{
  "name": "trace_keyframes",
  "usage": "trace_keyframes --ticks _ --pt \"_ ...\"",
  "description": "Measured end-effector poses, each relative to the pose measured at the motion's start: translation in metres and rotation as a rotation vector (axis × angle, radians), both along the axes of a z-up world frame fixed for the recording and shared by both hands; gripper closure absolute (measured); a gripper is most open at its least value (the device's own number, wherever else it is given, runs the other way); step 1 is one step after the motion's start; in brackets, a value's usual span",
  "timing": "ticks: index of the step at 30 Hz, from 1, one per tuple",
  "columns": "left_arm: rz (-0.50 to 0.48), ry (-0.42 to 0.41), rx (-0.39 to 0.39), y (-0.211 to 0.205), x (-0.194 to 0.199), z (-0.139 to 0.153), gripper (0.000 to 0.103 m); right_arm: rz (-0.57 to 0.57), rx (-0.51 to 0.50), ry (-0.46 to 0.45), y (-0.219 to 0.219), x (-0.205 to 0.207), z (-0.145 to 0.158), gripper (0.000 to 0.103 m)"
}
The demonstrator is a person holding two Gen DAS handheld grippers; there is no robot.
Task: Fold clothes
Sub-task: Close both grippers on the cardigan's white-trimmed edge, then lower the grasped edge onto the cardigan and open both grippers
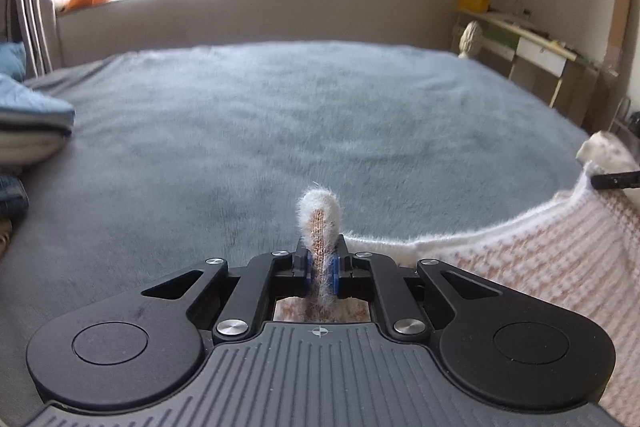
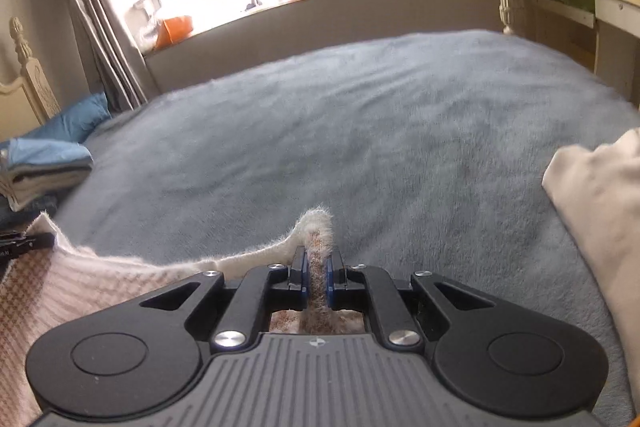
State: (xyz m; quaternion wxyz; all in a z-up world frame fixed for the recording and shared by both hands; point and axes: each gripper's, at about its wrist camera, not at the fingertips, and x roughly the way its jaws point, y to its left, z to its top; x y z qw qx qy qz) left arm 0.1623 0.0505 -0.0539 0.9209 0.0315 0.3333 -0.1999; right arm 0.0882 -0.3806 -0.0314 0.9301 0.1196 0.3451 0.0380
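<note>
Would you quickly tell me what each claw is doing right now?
Left claw: closed on the sweater edge.
Right claw: closed on the same sweater's edge.

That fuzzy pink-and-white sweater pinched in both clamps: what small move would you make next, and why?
Probably carry it forward and lower it flat onto the grey-blue blanket. Both the left gripper and right gripper are shut on the sweater edge, which sags between them, and open blanket lies ahead, beside the folded stack.
</note>
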Motion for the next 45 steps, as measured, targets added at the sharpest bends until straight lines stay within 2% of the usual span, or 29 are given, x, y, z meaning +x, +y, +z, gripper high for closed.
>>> trace_keyframes --ticks 4,6,9,13,16,18,19,21,23,25,28,30,33,36,39,41,42,45 --pt "0.01 0.002 0.022 -0.001 -0.001 -0.007 0.095 0.005 -0.006 0.032 0.002 0.009 -0.021 0.094" --pt "0.02 -0.014 0.001 0.005 -0.003 0.0 0.094 -0.004 0.0 0.012 0.003 0.007 -0.017 0.094" --pt "0.04 0.009 -0.026 0.012 -0.001 0.001 0.094 -0.008 0.015 -0.01 0.001 0.005 -0.011 0.094" --pt "0.034 0.016 0.038 0.005 0.0 -0.017 0.091 0.001 0.023 0.032 0.002 0.013 -0.03 0.094" --pt "0.037 0.018 0.045 0.005 0.0 -0.019 0.086 -0.009 0.054 0.031 -0.001 0.016 -0.039 0.094" --pt "0.047 0.046 0.018 0.011 0.003 -0.017 0.081 -0.04 0.131 0.04 -0.011 0.015 -0.039 0.092" --pt "0.063 0.069 -0.005 0.016 0.005 -0.016 0.071 -0.058 0.179 0.046 -0.017 0.014 -0.039 0.088" --pt "0.12 0.121 -0.067 0.03 0.009 -0.012 0.06 -0.105 0.285 0.06 -0.031 0.012 -0.039 0.081" --pt "0.178 0.145 -0.144 0.046 0.009 -0.006 0.055 -0.187 0.411 0.078 -0.049 0.009 -0.038 0.07" --pt "0.221 0.124 -0.175 0.055 0.003 0.004 0.054 -0.265 0.47 0.063 -0.062 0.0 -0.033 0.068" --pt "0.225 0.022 -0.147 0.051 -0.018 0.026 0.054 -0.341 0.434 0.029 -0.066 -0.015 -0.014 0.068" --pt "0.159 -0.022 -0.15 0.039 -0.032 0.042 0.054 -0.307 0.394 0.007 -0.057 -0.025 0.006 0.069" --pt "-0.013 -0.043 -0.131 0.006 -0.048 0.055 0.054 -0.079 0.279 0.02 -0.011 -0.026 0.039 0.071" --pt "-0.2 -0.038 -0.081 -0.038 -0.063 0.05 0.054 0.189 0.114 0.059 0.061 -0.024 0.06 0.071" --pt "-0.309 -0.048 0.03 -0.082 -0.074 0.028 0.054 0.349 -0.012 0.11 0.119 -0.016 0.049 0.072" --pt "-0.342 -0.064 0.155 -0.104 -0.076 0.008 0.053 0.37 -0.098 0.148 0.144 -0.002 0.028 0.073" --pt "-0.345 -0.074 0.181 -0.109 -0.074 0.0 0.053 0.365 -0.119 0.161 0.148 0.007 0.017 0.073" --pt "-0.33 -0.069 0.143 -0.102 -0.069 -0.002 0.052 0.326 -0.076 0.199 0.147 0.027 -0.002 0.074"
